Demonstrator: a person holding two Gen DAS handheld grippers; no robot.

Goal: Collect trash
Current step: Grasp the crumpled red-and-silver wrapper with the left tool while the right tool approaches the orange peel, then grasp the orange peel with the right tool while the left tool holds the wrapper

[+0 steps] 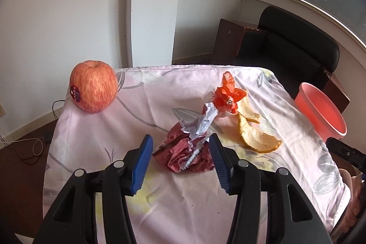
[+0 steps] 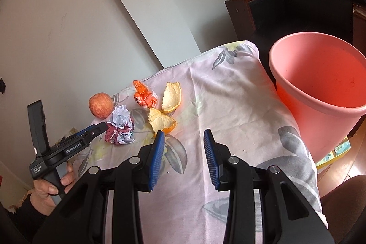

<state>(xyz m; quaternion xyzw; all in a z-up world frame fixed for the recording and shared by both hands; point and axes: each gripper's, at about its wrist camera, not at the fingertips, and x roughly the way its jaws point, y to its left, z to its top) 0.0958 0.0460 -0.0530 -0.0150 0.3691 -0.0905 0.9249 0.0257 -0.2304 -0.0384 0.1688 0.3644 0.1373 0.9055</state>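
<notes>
A table draped in a pale pink cloth (image 1: 141,111) printed with grey leaves stands near a white wall, with a dark chair (image 1: 297,47) and brown cabinet behind it. The left gripper (image 1: 180,141) is spread wide, its ribbed blue pads on either side of a crumpled dark red and white wrapper (image 1: 185,152) without pressing it. Ahead of that gripper and slightly right lie an orange plastic wrapper (image 1: 228,95) and two curled pieces of pale orange peel (image 1: 256,136); far ahead to its left sits a round streaked apple (image 1: 93,86) with a sticker. The right gripper (image 2: 184,145) hangs released over bare cloth, nothing between its pads, the peel just beyond its left finger. Only its view shows the smooth pink plastic bin (image 2: 320,93) fully, standing off the table's edge ahead and right, and the person's hand (image 2: 52,186) on the left tool's handle. The left view catches just the bin's rim.
</notes>
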